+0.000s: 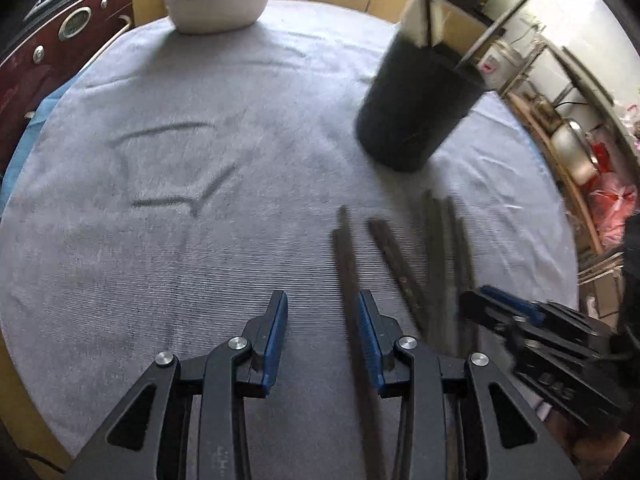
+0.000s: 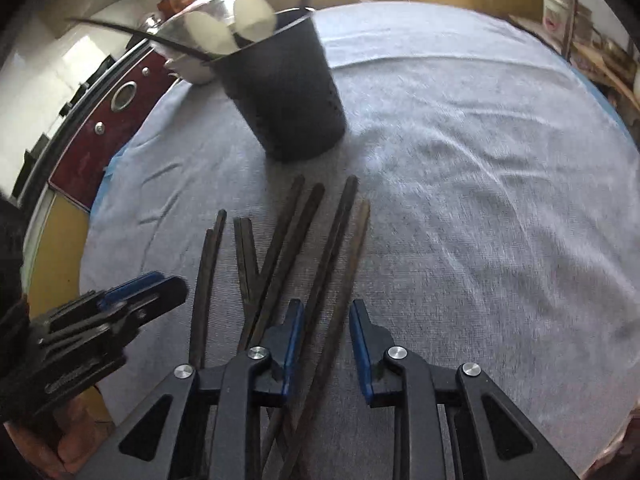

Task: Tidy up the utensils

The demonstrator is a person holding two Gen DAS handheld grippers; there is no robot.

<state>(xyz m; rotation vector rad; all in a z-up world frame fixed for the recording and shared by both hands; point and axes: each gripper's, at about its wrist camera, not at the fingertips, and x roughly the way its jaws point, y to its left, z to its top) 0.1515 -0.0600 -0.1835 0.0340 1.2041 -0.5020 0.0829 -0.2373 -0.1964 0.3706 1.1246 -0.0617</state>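
Several dark chopsticks [image 2: 304, 248] lie in a loose fan on the grey cloth [image 2: 480, 200], also seen blurred in the left wrist view [image 1: 400, 264]. A black perforated utensil holder [image 2: 284, 92] stands beyond them with white spoons [image 2: 224, 28] and dark sticks in it; it also shows in the left wrist view [image 1: 416, 108]. My left gripper [image 1: 322, 312] is open and empty, low over the cloth just left of the chopsticks. My right gripper [image 2: 326, 320] is open and empty, hovering over the near ends of the chopsticks.
A white bowl [image 1: 218, 0] with crumpled white material sits at the far edge of the table. A dark red appliance panel [image 1: 60, 40] stands left of the table. Shelves with clutter [image 1: 580, 140] are on the right. Grey cloth covers the round table.
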